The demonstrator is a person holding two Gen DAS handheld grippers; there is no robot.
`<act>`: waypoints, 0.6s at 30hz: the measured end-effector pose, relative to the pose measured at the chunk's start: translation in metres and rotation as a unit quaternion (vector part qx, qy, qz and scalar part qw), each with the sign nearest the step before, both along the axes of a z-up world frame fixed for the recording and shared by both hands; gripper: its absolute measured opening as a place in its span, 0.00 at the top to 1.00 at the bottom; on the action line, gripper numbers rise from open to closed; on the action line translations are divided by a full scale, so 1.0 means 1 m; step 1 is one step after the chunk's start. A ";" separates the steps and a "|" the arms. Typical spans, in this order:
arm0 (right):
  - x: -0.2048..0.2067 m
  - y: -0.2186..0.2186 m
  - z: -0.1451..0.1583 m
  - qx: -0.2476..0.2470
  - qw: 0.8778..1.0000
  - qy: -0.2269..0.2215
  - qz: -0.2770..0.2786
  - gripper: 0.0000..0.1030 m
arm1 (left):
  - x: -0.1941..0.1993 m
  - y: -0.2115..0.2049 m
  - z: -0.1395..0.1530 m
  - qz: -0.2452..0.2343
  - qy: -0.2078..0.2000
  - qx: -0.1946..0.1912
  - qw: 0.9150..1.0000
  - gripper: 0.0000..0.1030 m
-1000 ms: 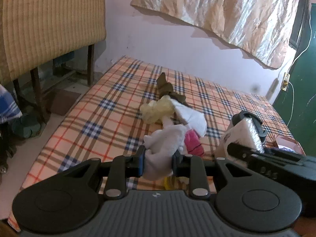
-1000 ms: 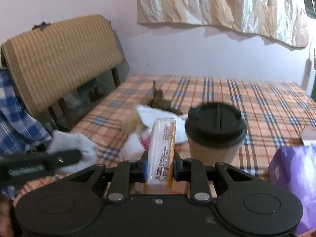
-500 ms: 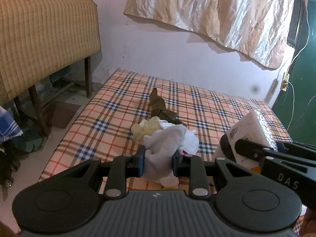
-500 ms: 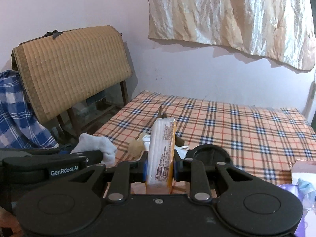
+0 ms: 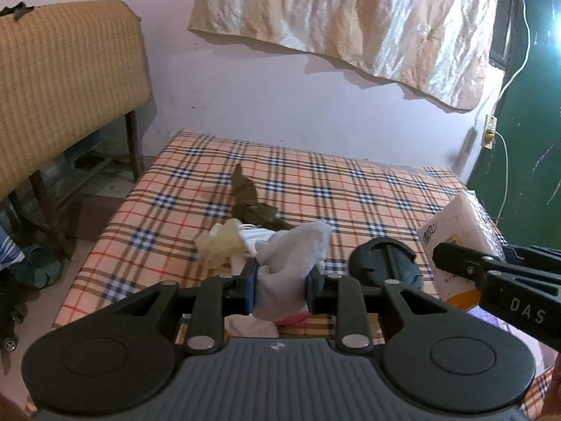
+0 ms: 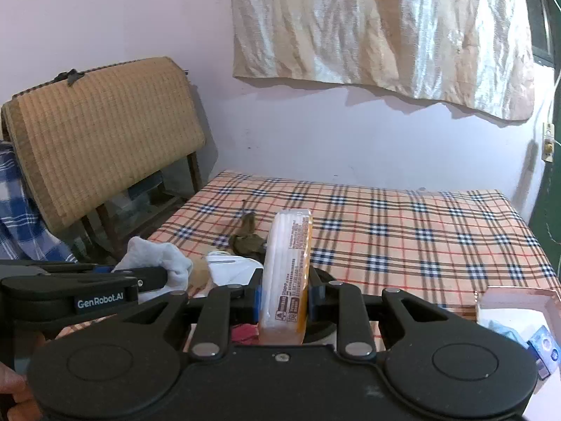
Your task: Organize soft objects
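Note:
My left gripper (image 5: 282, 286) is shut on a white sock (image 5: 292, 263), held above the near edge of the plaid bed (image 5: 350, 189). My right gripper (image 6: 284, 293) is shut on a tissue pack (image 6: 287, 273) in clear and orange wrapping, held upright. The same pack (image 5: 455, 242) shows at the right of the left wrist view. The sock (image 6: 157, 258) and left gripper (image 6: 154, 277) appear at the left of the right wrist view. On the bed lie an olive cloth (image 5: 250, 203), a yellowish cloth (image 5: 219, 242), a white face mask (image 6: 231, 268) and a pink cloth (image 5: 291, 319).
A paper cup with a black lid (image 5: 385, 263) stands on the bed near the front. A woven mat hangs over a wooden frame (image 6: 101, 147) to the left. A tissue box (image 6: 515, 312) sits at the right front. A green door (image 5: 526, 140) and a wall cable are at the right.
Both grippers rose and drew back from the bed with the sock and the tissue pack still held. The cup and cloth pile now sit lower and smaller in both views.

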State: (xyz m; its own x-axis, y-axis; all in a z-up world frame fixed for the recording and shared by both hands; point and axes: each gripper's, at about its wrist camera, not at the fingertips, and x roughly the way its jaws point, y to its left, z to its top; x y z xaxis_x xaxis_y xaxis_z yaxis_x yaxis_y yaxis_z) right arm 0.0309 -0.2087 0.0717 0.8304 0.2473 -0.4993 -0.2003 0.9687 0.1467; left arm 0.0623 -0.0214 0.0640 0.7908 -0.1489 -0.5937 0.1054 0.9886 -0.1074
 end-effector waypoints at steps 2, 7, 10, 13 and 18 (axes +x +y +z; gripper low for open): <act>-0.001 -0.006 -0.001 0.000 1.000 0.001 -0.004 0.73 | 0.001 -0.006 0.000 -0.006 0.000 0.001 1.000 0.73; -0.003 -0.023 -0.002 0.004 1.000 0.003 -0.019 0.73 | 0.004 -0.023 0.000 -0.021 0.003 0.001 1.000 0.73; -0.004 -0.035 -0.003 0.006 1.000 0.005 -0.029 0.73 | 0.005 -0.033 -0.001 -0.029 0.003 0.004 1.000 0.73; -0.005 -0.047 -0.005 0.008 0.999 0.006 -0.039 0.73 | 0.006 -0.043 -0.002 -0.037 0.004 0.005 0.999 0.73; -0.005 -0.064 -0.007 0.010 0.998 0.007 -0.055 0.73 | 0.009 -0.057 -0.004 -0.049 0.006 0.007 0.999 0.73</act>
State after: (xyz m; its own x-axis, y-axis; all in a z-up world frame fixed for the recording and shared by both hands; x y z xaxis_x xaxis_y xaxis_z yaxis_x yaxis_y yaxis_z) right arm 0.0256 -0.2726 0.0644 0.8461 0.1640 -0.5072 -0.0900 0.9818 0.1673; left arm 0.0709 -0.0789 0.0602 0.7654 -0.2161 -0.6062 0.1997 0.9752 -0.0954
